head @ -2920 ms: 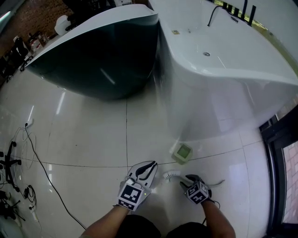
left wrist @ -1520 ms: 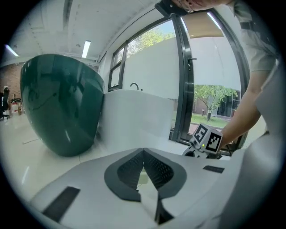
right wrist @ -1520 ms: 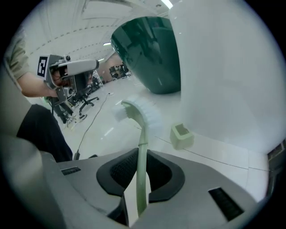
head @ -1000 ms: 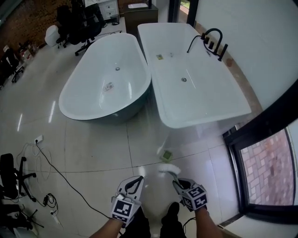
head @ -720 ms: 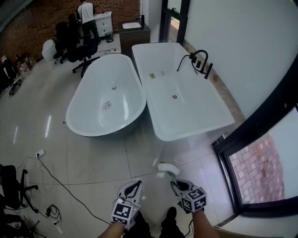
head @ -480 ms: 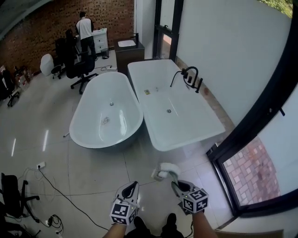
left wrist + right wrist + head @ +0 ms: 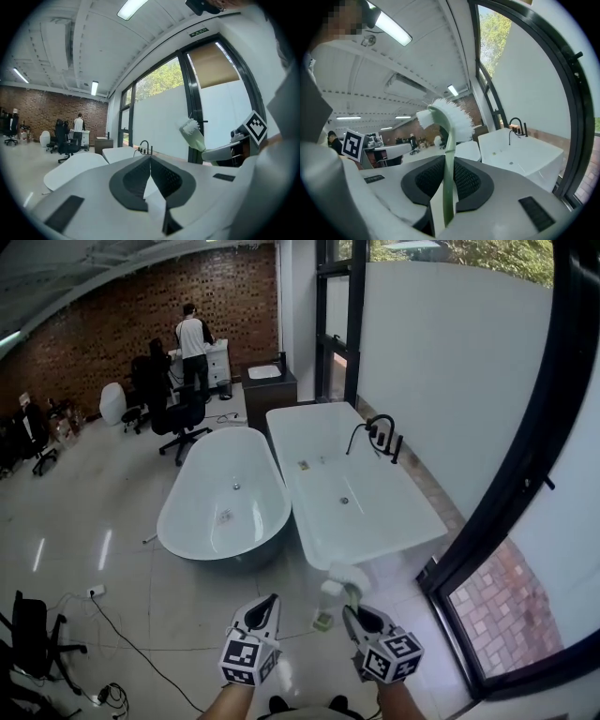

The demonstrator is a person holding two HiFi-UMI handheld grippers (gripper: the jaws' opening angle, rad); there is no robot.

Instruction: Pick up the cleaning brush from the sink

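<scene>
The cleaning brush (image 7: 349, 577) was held upright in the right gripper (image 7: 356, 613), its pale green handle (image 7: 448, 178) pinched between the jaws and its white bristle head standing above them, well clear of the tiled floor (image 7: 141, 577). In the right gripper view, the handle was seen running up between the two dark pads (image 7: 431, 180), which were pressed on it from either side. The left gripper (image 7: 268, 606) was carried just beside the right, its jaws pressed together with nothing between them.

Ahead of both grippers, two white bathtubs were set side by side on the floor. An oval tub (image 7: 211, 493) with a dark outer shell stood to the left. A rectangular tub (image 7: 366, 512) stood to the right, fitted with a black tap (image 7: 380, 432) at its right rim. A dark-framed window (image 7: 502, 601) was seen at the right and a brick wall (image 7: 103, 320) at the back of the room. There a person (image 7: 194, 343) stood at a white cabinet (image 7: 214, 360) near black office chairs (image 7: 173, 413). Cables (image 7: 103, 695) were strewn over the floor at lower left.
</scene>
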